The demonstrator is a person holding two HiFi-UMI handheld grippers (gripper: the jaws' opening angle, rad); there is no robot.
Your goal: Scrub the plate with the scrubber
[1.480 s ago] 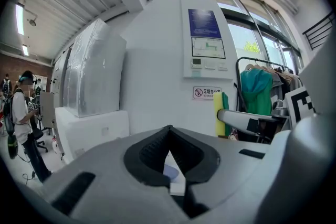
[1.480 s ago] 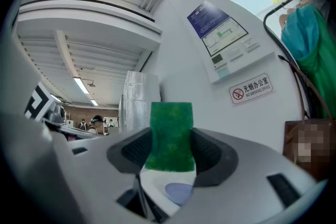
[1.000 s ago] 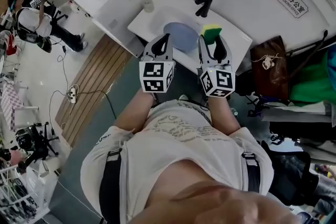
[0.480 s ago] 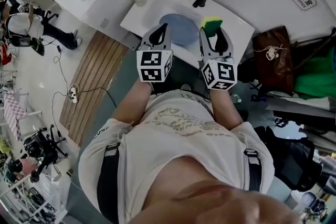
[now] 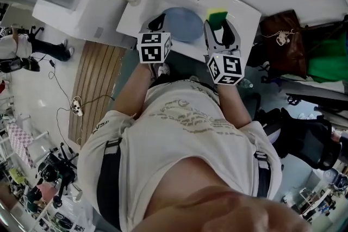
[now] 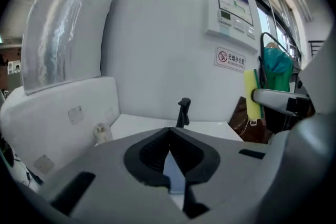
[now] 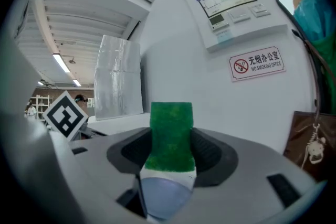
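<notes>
One scrubber (image 7: 170,136) upright in R tool (image 5: 220,25)

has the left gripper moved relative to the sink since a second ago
Yes. In the head view the left gripper has gone forward: its marker cube now overlaps the sink's front rim, and it sits at the plate's left edge.

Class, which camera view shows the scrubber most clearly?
The right gripper view: the green scrubber fills the centre, clamped upright between the right tongs. The head view shows only its small yellow-green top; the left gripper view shows just a thin yellow edge at the right.
</notes>
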